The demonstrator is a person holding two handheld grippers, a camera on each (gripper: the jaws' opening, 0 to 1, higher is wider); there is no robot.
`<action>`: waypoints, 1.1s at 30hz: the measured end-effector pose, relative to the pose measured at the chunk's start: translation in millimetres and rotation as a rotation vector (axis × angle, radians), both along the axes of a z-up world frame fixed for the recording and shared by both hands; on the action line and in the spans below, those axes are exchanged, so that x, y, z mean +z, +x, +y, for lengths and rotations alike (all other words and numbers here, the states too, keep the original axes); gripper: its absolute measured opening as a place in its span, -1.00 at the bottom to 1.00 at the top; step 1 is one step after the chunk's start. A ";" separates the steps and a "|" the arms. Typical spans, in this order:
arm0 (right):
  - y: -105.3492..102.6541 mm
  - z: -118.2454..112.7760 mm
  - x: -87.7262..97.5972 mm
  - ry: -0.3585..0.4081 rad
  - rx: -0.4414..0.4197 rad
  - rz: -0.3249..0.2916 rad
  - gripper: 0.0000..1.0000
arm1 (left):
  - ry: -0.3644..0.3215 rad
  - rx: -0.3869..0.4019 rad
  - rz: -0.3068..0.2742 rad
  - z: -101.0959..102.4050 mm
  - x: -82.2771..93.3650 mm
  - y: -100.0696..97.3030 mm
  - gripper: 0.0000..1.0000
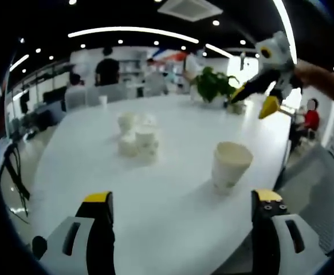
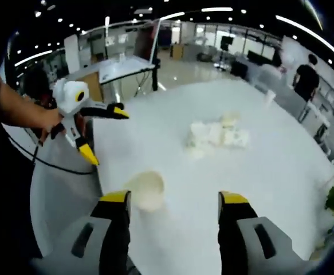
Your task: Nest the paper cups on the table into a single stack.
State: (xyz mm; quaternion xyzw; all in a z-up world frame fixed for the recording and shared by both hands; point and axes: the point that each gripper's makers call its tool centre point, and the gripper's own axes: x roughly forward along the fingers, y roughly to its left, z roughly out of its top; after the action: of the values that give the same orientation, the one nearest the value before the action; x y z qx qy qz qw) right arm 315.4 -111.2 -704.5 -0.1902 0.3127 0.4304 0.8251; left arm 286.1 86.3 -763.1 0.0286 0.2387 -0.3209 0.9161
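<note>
Both tools stood wide apart at the jaws and held nothing. The left gripper (image 1: 183, 220) hung low over the white table (image 1: 172, 240) with its yellow tips spread, and the lone paper cup (image 1: 230, 165) stood upright just ahead of it, a little toward the side of its right-hand jaw. The right gripper (image 2: 173, 216) was likewise spread and empty, and through its own camera that same single cup (image 2: 145, 189) sat close by its left-hand jaw. In the left gripper view, the right gripper (image 1: 258, 94) also showed, raised above the far edge of the table, held by a bare hand (image 1: 311, 73).

Further out, near the middle of the table, a loose cluster of paper cups (image 1: 137, 136) stood huddled together, touching or nearly so, well apart from the single one; how many there were I could not tell through the blur.

To my eye nothing had been nested yet, and the sensible start was the nearer cup. Whoever took it would do well to close gently on the wall below the rim, since thin paper crushes easily, lift it straight, and lower it mouth-up and level into another. The second tool could steady the receiving cup so it did not skid on the smooth top. A potted plant (image 1: 213, 84) stood beyond, clear of the work.
</note>
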 end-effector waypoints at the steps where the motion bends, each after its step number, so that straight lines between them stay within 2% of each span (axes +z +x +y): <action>1: 1.5 -4.2 -1.9 0.025 -0.019 -0.014 0.27 | 0.000 0.001 0.002 -0.3 -0.5 0.1 0.96; 3: 0.7 -12.9 -5.2 0.089 -0.050 -0.045 0.43 | -0.001 -0.007 -0.001 -2.5 -0.5 -0.9 0.96; 8: -6.2 -39.0 -18.5 0.117 -0.061 -0.131 0.61 | 0.033 -0.043 -0.023 -6.3 -2.4 -3.2 0.97; 11: -8.7 -52.6 -25.9 0.144 -0.087 -0.146 0.74 | 0.029 -0.058 -0.037 -8.9 -0.2 -3.8 0.97; 14: -10.8 -68.4 -31.9 0.183 -0.146 -0.147 0.80 | 0.025 -0.039 -0.046 -6.4 2.7 -2.9 0.97; 19: -16.7 -78.9 -32.6 0.239 -0.140 -0.193 1.00 | 0.011 0.000 -0.050 -0.1 6.0 -0.2 0.97; 22: -21.2 -84.7 -38.0 0.236 -0.122 -0.211 1.00 | 0.012 0.006 -0.051 0.9 5.4 -0.6 0.97; 25: -24.9 -92.4 -42.8 0.248 -0.145 -0.189 1.00 | 0.033 0.001 -0.054 -0.7 4.4 -1.4 0.97; 27: -25.3 -94.7 -41.5 0.257 -0.154 -0.200 1.00 | 0.039 -0.008 -0.053 -2.7 4.4 -1.3 0.97; 30: -26.3 -94.8 -41.4 0.277 -0.176 -0.193 1.00 | 0.004 -0.026 -0.059 -8.4 9.3 -1.6 0.97; 32: -27.5 -93.8 -43.0 0.288 -0.168 -0.207 1.00 | -0.005 -0.018 -0.042 -6.1 8.8 1.5 0.97; 33: -28.2 -93.5 -43.8 0.292 -0.169 -0.206 1.00 | 0.001 -0.008 -0.054 -2.4 10.1 4.3 0.97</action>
State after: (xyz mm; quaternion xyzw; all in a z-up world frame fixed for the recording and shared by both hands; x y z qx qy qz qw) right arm 287.2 -204.7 -748.2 -0.0848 0.1756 0.3786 0.9048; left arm 290.4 83.8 -753.0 0.0387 0.2140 -0.3238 0.9208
